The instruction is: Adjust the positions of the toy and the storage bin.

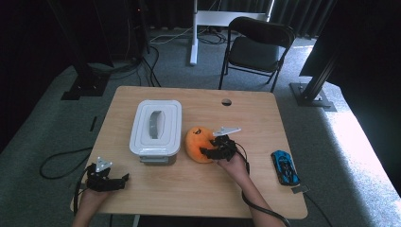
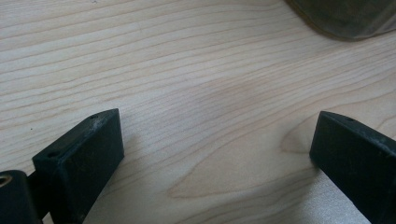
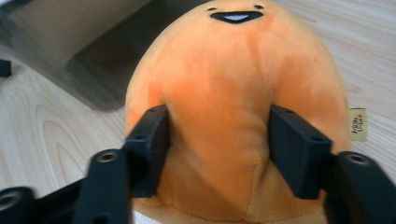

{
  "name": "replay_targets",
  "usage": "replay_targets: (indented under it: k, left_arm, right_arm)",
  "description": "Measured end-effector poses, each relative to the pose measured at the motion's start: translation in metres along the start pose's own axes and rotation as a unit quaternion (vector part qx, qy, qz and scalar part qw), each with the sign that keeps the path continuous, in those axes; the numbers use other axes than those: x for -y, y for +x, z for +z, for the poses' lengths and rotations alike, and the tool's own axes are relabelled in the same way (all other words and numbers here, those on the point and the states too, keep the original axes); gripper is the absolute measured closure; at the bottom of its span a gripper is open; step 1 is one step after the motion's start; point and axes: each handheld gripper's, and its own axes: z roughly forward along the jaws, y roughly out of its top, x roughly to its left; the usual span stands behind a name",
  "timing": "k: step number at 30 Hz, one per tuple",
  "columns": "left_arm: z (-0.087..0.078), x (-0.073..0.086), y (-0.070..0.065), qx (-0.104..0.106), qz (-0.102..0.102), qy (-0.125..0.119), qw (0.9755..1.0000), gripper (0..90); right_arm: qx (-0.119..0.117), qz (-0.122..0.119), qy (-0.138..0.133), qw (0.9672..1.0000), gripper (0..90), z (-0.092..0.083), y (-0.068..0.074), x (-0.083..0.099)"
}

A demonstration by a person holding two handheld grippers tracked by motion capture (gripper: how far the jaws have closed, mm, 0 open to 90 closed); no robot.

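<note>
Honestly, the person's got the right gripper lined up nicely on the orange plush toy — jaws either side of its lower body, pads pressing into the fabric so it bulges a bit between them. So that one is holding the plush, roughly half-closed round it. The toy sits near the middle of the table, just beside the right side of the lidded plastic storage box, face end pointing away from the gripper.

To do this grab well, the person would want to squeeze deep enough that the stuffing doesn't slide out on the lift — soft things like this slump. A straight-up lift first seems smart, since the box is so close and a sideways drag could nudge it.

The left gripper rests by the table's near-left corner, jaws wide with bare wood between them, holding nothing. The blue toy car sits near the right edge, well apart from all this.
</note>
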Motion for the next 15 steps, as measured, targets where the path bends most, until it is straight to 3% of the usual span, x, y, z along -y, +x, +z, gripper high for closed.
replay_targets:
  k: [9,15]
  left_arm:
    - [0.0,0.0,0.0,0.0,0.0,0.0,1.0,3.2]
    - [0.0,0.0,0.0,0.0,0.0,0.0,1.0,3.2]
  right_arm:
    - [-0.006,-0.019,0.009,0.9998,66.5,-0.0001,0.0056,0.0014]
    - [0.015,-0.015,-0.011,0.9997,77.3,-0.0096,0.0048,-0.0008]
